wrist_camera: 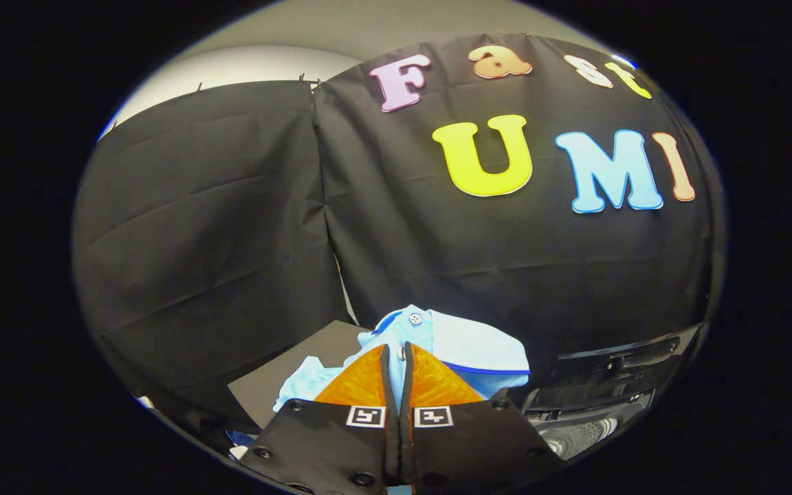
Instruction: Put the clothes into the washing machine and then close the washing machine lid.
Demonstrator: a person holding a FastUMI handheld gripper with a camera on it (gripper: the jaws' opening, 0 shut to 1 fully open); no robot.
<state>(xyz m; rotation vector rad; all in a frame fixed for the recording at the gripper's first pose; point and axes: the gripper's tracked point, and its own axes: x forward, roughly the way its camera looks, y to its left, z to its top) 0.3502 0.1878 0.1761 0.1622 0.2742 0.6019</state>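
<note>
1 gripper (397, 357) with jaws pinched on 1 light-blue shirt (465, 344), 1 button (415, 318) on it, 1 washer (602, 405), 1 dark board (300, 371)

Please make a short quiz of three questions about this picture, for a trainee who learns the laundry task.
1. True or false: the gripper is open and holds nothing.
2. What lies just beyond the fingertips? A) a towel B) a light blue shirt C) a sock
3. On which side of the fingers does the washing machine show?

Key
1. False. The fingers are shut on a fold of the shirt, which is pinched between them.
2. B. It has a white collar and a button.
3. On their right, lower than the shirt; its drum shows, so the lid appears open.
</note>
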